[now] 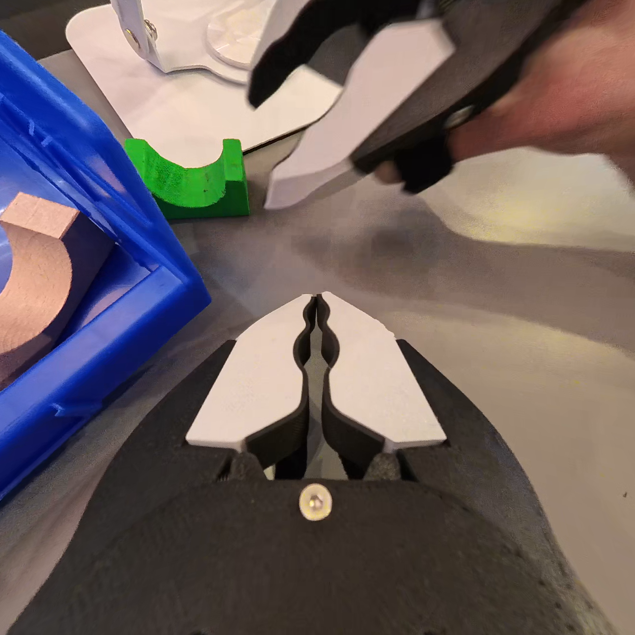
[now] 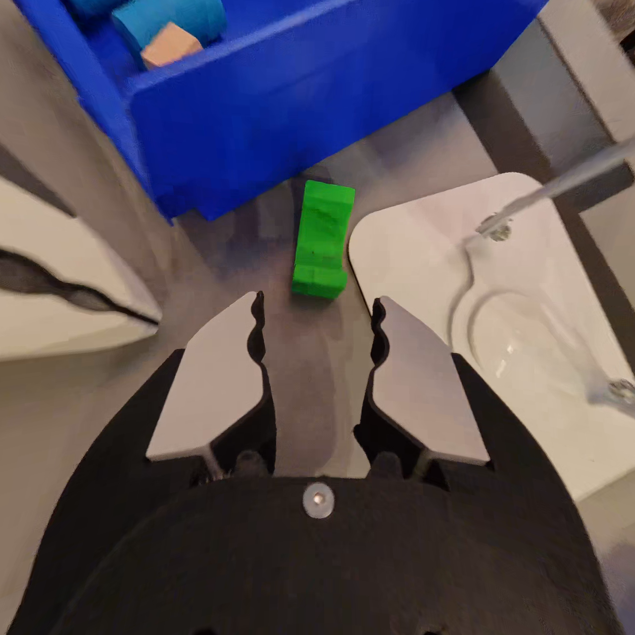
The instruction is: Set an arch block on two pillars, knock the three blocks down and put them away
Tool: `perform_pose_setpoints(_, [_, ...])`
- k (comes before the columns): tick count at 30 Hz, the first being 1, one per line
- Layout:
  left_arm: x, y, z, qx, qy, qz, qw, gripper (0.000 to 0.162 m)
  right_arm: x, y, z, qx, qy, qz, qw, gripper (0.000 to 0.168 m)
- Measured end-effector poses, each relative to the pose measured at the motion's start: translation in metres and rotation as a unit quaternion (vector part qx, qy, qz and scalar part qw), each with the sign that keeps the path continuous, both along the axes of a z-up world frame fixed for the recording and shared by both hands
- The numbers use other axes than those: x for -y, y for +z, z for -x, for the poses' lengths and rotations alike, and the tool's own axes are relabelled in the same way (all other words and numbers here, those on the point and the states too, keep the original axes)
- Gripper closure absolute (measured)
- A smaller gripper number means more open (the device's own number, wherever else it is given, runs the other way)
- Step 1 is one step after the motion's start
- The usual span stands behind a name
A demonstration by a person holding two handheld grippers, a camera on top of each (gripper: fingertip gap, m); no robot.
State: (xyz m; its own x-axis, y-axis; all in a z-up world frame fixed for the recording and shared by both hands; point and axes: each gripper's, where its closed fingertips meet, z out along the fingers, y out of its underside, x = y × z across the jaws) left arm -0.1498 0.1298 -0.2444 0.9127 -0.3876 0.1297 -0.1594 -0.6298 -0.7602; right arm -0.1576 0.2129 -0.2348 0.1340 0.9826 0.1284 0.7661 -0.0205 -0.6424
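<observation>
A green arch block (image 1: 192, 182) lies on the grey table with its curve facing up, between the blue bin (image 1: 103, 275) and a white base plate (image 1: 192, 99). In the right wrist view the green arch block (image 2: 321, 240) lies just ahead of my right gripper (image 2: 318, 302), which is open and empty. My left gripper (image 1: 318, 297) is shut and empty, low over the table beside the bin's corner. The right gripper (image 1: 264, 151) also shows in the left wrist view, open, right of the arch. A plain wooden arch block (image 1: 34, 271) lies in the bin.
The blue bin (image 2: 275, 103) also holds a light blue cylinder (image 2: 171, 20) and a wooden block (image 2: 170, 48). The white base plate (image 2: 412, 275) carries a clear disc and a white stand. The left gripper's shut fingers (image 2: 68, 275) show at the left edge.
</observation>
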Motion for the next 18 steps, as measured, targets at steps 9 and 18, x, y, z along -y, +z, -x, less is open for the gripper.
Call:
perform_pose_setpoints(9, [0.001, 0.0, -0.001, 0.003, -0.006, 0.001, 1.0, 0.162, 0.027, 0.017, 0.007, -0.048, 0.031, 0.083, 0.995, 0.133])
perform_pose_setpoints(18, [0.001, -0.004, -0.003, -0.018, -0.009, 0.009, 1.0, 0.162, -0.041, 0.182, -0.232, -0.123, -0.144, -0.046, 0.981, 0.133])
